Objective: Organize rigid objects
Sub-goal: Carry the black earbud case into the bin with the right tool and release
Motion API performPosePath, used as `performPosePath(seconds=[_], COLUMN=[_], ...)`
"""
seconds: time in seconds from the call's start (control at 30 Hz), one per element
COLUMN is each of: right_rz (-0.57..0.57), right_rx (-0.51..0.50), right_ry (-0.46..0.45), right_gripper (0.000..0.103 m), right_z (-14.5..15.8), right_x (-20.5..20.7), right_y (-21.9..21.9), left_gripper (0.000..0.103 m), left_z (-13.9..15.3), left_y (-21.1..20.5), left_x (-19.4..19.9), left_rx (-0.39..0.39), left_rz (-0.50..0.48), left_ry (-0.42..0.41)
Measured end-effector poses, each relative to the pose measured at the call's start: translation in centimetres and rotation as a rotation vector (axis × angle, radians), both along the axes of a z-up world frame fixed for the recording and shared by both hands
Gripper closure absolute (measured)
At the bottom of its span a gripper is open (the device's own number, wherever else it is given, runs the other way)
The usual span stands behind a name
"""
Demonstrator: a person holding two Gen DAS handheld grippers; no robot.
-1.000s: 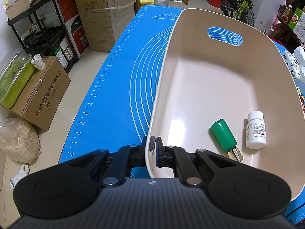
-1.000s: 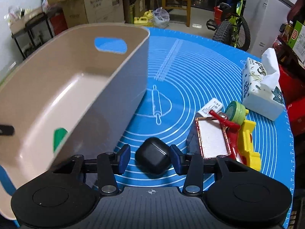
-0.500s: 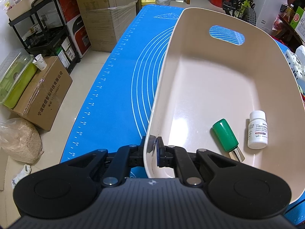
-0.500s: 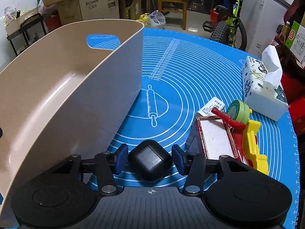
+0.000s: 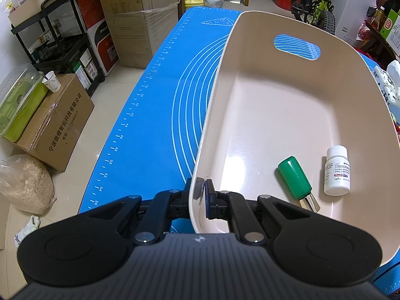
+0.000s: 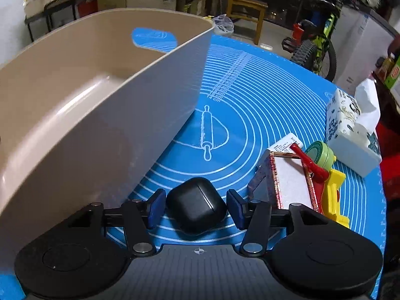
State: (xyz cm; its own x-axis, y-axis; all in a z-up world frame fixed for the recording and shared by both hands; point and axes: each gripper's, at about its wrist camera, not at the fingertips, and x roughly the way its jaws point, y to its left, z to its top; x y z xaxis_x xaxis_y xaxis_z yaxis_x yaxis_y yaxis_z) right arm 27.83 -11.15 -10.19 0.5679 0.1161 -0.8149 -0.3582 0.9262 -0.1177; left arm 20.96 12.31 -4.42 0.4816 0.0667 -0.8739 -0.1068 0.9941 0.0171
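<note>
right wrist | black case (image 6: 197,206) lies flat between open gripper (image 6: 196,206) fingers

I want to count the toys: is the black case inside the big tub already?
No, the black case sits on the blue mat beside the tub.

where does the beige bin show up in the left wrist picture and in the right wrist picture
Left wrist: the beige bin fills the centre and right; the left hand-held gripper is clamped on its near rim.
Right wrist: the beige bin fills the left half, seen from its outer side wall.
Shared landmark: the handle cutout in its far wall.
</note>
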Motion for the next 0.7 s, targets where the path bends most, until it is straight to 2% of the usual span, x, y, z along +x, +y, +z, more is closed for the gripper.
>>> performPosePath(seconds=[0.07, 0.1, 0.13, 0.3, 0.5, 0.7], right_rz=[0.004, 0.000, -0.008, -0.023, -0.072, -0.122], right_rx=[0.007, 0.018, 0.039, 0.058, 0.094, 0.131], right_ry=[-0.003, 0.006, 0.016, 0.033, -0.037, -0.153], right_gripper=[0.039, 0.045, 0.047, 0.047, 0.047, 0.047], right_z=[-0.1, -0.1, 0.0, 0.3, 2.9, 6.4], right_x=[-0.1, 0.0, 0.1, 0.2, 0.0, -0.9], right_y=[-0.1, -0.3, -0.5, -0.8, -2.0, -2.2], left_gripper=[0.093, 0.093, 0.093, 0.093, 0.093, 0.093], left_z=[0.0, 0.1, 0.1, 0.1, 0.1, 0.1], left_y=[0.0, 0.0, 0.0, -0.1, -0.1, 0.0], left_x=[0.0, 0.0, 0.0, 0.0, 0.0, 0.0], left_rx=[-0.001, -0.001, 0.000, 0.000, -0.001, -0.002], left_rz=[0.001, 0.000, 0.000, -0.001, -0.001, -0.001], left_ry=[0.000, 0.000, -0.001, -0.001, -0.001, -0.002])
